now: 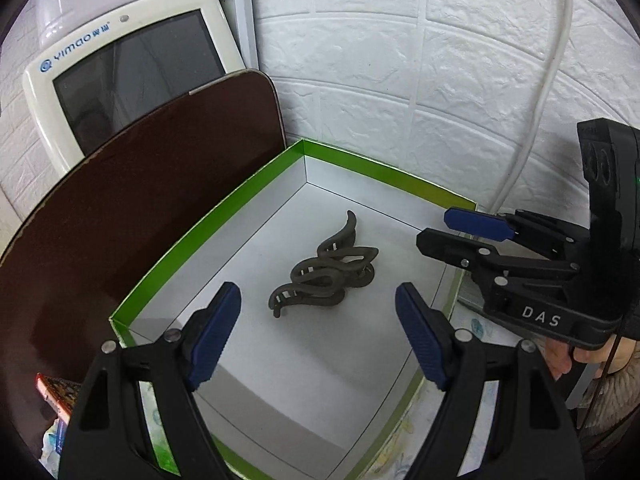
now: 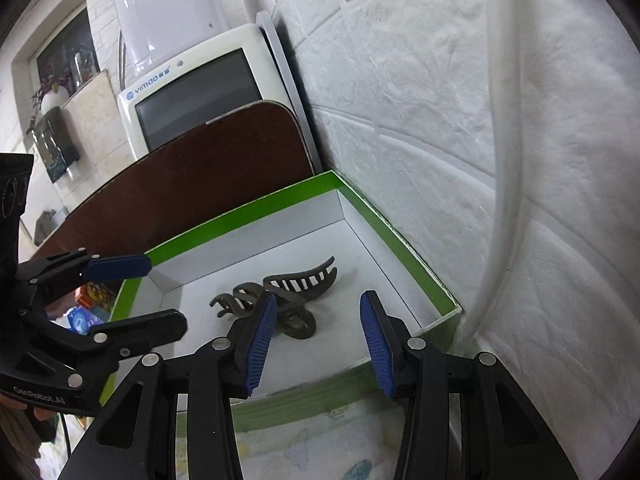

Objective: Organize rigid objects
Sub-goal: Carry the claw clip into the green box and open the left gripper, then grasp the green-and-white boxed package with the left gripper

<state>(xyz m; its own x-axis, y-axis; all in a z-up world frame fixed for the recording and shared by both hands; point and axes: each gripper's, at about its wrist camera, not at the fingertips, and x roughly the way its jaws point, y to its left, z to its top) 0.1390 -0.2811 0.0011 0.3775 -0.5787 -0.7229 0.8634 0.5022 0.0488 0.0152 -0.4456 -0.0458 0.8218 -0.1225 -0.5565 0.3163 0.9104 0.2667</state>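
Observation:
Two dark brown hair claw clips (image 1: 320, 272) lie together on the white floor of an open box with green walls (image 1: 192, 236). My left gripper (image 1: 320, 336) is open and empty, held over the box's near part, short of the clips. My right gripper (image 1: 452, 228) is open and empty over the box's right rim. In the right wrist view the clips (image 2: 280, 296) lie just beyond my right gripper (image 2: 316, 344), and the box wall (image 2: 248, 212) runs behind them. My left gripper (image 2: 160, 296) shows at the left, open.
A dark brown board (image 1: 132, 192) leans against the box's left side. A white-framed screen (image 1: 132, 76) stands behind it. A white textured wall (image 1: 440, 80) with a white cable (image 1: 552, 64) is behind the box. A patterned cloth (image 2: 304, 444) covers the table.

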